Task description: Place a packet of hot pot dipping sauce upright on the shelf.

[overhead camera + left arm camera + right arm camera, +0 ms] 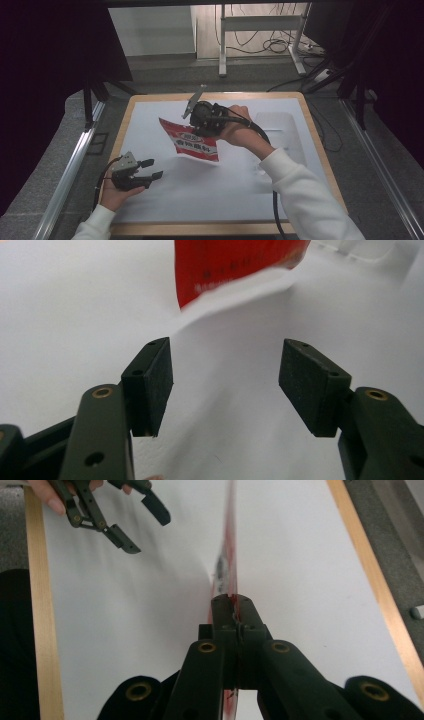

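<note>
R gripper (234, 602) pinches flat red-and-white printed snack packet (192, 142) by its edge above table; L gripper (225, 385) spread wide, empty. Risk: thin edge grip, packet could slip/tear.

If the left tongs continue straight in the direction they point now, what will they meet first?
Probably the red packet. The left tongs are open and point at its lower edge, with bare white table cover between. The right tongs hold the packet up, so the left tongs might pass just under it; depth is unclear.
</note>
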A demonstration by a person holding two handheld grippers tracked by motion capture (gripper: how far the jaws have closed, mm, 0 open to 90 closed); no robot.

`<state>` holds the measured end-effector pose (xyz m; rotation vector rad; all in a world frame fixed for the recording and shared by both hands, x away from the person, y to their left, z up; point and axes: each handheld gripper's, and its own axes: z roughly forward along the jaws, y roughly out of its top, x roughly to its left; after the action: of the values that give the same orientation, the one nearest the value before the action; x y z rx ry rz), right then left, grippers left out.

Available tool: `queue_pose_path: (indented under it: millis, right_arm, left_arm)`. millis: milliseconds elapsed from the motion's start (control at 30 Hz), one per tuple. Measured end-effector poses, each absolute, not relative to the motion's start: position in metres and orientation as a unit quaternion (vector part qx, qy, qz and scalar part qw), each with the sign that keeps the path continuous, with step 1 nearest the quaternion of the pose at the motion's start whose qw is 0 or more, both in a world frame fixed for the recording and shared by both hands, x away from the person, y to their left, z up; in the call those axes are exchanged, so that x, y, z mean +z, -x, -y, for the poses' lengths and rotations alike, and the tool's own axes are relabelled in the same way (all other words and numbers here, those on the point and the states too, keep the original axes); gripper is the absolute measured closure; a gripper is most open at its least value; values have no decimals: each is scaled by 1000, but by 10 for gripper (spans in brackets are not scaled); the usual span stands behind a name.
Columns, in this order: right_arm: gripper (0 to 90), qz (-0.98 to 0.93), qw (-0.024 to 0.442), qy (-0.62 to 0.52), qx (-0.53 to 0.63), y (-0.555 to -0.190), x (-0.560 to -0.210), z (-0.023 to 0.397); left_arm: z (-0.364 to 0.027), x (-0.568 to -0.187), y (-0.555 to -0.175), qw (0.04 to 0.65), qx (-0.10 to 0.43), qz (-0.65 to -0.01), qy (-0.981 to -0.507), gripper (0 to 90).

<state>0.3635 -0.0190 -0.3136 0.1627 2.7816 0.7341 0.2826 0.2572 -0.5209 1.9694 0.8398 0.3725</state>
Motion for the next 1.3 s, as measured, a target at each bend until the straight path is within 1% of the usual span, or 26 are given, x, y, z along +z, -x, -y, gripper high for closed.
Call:
queue_pose_path:
  millis: [100, 233, 433, 733, 1033, 1300]
  right_arm:
    - [891, -955, 140, -65, 254, -368, -306, 27]
    - [891, -953, 142, -79, 257, -374, -298, 38]
    - [891, -952, 142, -86, 259, -374, -292, 50]
    - [891, -948, 163, -105, 253, -379, -277, 72]
    - [891, -943, 172, -131, 254, -390, -267, 95]
    - [891, -939, 184, -142, 254, -392, -257, 110]
  left_arm:
    - [-257, -521, -283, 466, 151, -342, -802, 380]
    - [-257, -522, -283, 464, 148, -342, -804, 380]
    - [-254, -523, -283, 461, 147, -340, -807, 380]
    - [-254, -524, -283, 459, 147, -341, -807, 377]
    - [-252, -525, -284, 452, 146, -343, -810, 367]
    - [-252, -527, -285, 445, 148, -346, -813, 363]
